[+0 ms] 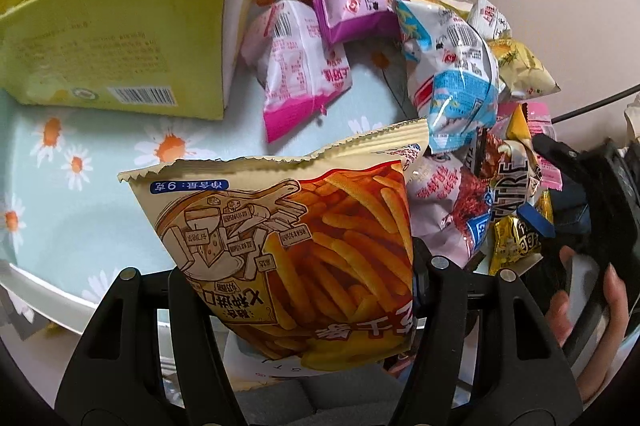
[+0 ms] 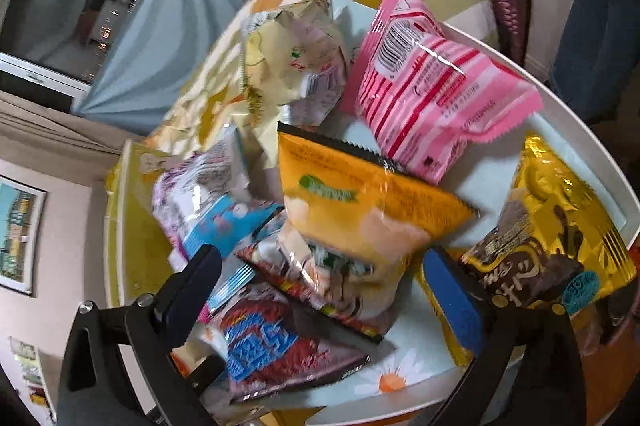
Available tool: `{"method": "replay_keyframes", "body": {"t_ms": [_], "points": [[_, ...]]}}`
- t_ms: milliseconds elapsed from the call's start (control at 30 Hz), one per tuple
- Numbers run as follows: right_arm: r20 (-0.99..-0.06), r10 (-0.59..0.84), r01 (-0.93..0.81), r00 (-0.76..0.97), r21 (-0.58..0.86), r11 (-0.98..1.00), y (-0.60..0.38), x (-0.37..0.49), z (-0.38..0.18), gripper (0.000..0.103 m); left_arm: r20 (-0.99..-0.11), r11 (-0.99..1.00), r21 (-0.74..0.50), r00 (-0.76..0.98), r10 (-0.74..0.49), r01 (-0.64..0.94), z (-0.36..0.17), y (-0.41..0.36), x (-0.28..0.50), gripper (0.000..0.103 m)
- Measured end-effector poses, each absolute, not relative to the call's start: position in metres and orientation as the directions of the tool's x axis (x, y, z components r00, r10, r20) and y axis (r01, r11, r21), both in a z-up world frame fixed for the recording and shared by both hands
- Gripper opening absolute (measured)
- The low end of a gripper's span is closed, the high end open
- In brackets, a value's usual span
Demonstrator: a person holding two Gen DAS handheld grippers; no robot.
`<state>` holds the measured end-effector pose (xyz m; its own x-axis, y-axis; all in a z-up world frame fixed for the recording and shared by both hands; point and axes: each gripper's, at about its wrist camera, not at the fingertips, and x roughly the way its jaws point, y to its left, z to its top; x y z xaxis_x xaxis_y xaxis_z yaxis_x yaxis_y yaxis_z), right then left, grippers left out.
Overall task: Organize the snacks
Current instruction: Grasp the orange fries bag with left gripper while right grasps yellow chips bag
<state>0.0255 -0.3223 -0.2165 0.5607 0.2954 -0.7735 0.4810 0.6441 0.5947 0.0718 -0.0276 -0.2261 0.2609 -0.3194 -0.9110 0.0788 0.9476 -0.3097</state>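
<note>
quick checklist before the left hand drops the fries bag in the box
1. Left gripper shut on fries bag: ok.
2. Bag lifted off the tray: ok.
3. Green box open at top: ok.
4. Room inside box: cannot tell, inside barely shows.
5. Right gripper open, holding nothing: ok.
6. Path to box free of the pink packets: ok.

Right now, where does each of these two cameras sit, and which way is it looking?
Left wrist: rides the left hand-held gripper, looking down at its held fries packet, a yellow-green box and a person's hand.
Right wrist: rides the open right hand-held gripper, looking down onto the snack pile around an orange packet.
Shared: the daisy-print tray and the pile.
</note>
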Motion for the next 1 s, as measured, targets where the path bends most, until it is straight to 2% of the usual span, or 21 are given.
{"method": "replay_keyframes", "body": {"t_ms": [100, 300, 367, 433, 700, 1000], "points": [[-0.809, 0.275, 0.514, 0.520, 0.554, 0.655, -0.318, 0.036, -0.220, 0.101, -0.911, 0.948, -0.307, 0.261, -0.319, 0.084, -0.226, -0.026, 0.072, 0.061], [-0.808, 0.270, 0.536, 0.523, 0.559, 0.633, -0.304, 0.045, -0.229, 0.098, -0.914, 0.948, -0.307, 0.252, -0.317, 0.081, -0.227, -0.021, 0.075, 0.061], [-0.822, 0.267, 0.543, 0.504, 0.541, 0.642, -0.302, 0.046, -0.232, 0.086, -0.915, 0.949, -0.307, 0.251, -0.317, 0.080, -0.228, -0.022, 0.076, 0.061], [-0.826, 0.265, 0.545, 0.497, 0.535, 0.645, -0.304, 0.044, -0.236, 0.068, -0.915, 0.949, -0.307, 0.250, -0.317, 0.080, -0.227, -0.022, 0.077, 0.061], [-0.802, 0.284, 0.526, 0.525, 0.568, 0.633, -0.311, 0.032, -0.232, 0.061, -0.912, 0.951, -0.298, 0.270, -0.308, 0.079, -0.216, -0.022, 0.073, 0.061], [-0.756, 0.305, 0.395, 0.579, 0.588, 0.706, -0.315, 0.023, -0.181, 0.061, -0.879, 0.959, -0.272, 0.386, -0.280, 0.076, -0.158, -0.019, 0.059, 0.061]]}}
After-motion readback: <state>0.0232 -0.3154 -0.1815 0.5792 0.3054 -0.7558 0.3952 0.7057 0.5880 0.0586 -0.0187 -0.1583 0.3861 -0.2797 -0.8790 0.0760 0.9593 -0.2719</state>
